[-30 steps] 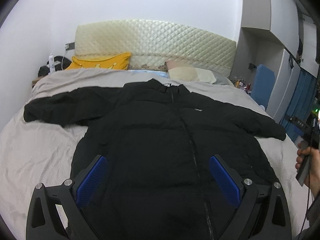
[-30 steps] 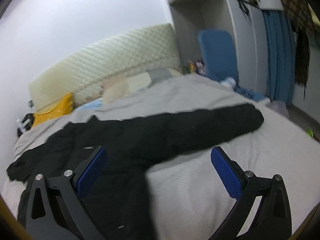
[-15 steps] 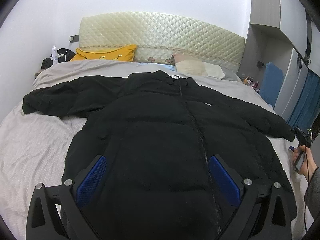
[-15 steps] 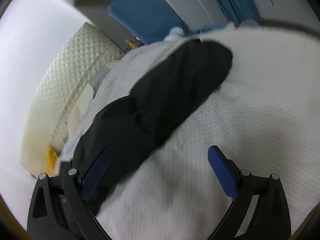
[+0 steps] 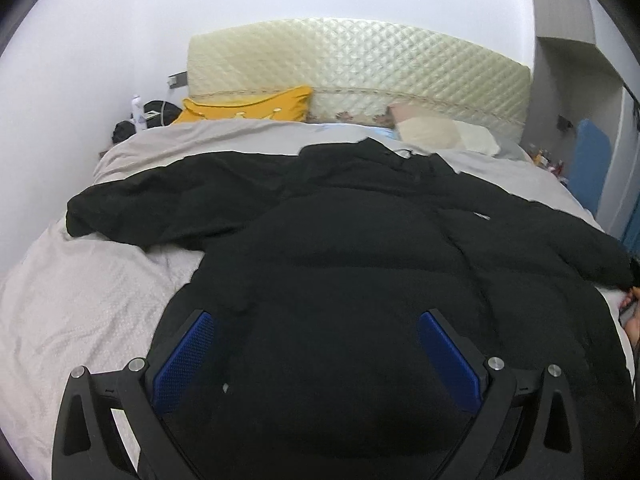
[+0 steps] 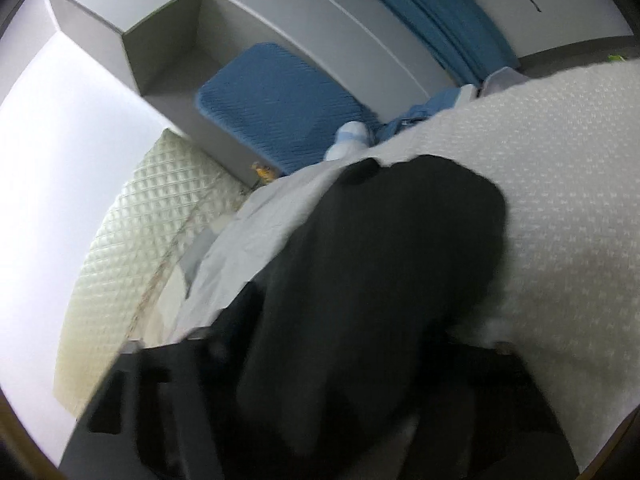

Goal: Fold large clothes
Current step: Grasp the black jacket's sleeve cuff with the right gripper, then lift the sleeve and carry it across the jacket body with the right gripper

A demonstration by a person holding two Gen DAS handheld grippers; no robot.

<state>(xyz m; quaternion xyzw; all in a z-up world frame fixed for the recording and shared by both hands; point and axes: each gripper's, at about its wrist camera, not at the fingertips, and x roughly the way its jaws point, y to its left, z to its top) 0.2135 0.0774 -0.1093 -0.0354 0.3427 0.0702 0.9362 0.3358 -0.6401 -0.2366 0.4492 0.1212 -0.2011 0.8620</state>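
A large black puffer jacket (image 5: 360,264) lies spread face up on the bed, both sleeves out to the sides. My left gripper (image 5: 316,356) is open and empty, hovering over the jacket's lower front. In the right wrist view the jacket's right sleeve (image 6: 380,264) fills the space between my right gripper's jaws (image 6: 320,380). The blue pads are hidden by the sleeve and the frame is blurred, so I cannot tell whether the jaws are shut on it.
The bed has a light grey cover (image 5: 80,312) and a quilted cream headboard (image 5: 360,64). A yellow pillow (image 5: 248,106) and a pale pillow (image 5: 444,134) lie at the head. A blue pad (image 6: 276,108) leans on grey cabinets at the right.
My right gripper has moved down onto the end of the right sleeve, which now lies between its jaws. My left gripper has moved slightly over the jacket's lower front, still open.
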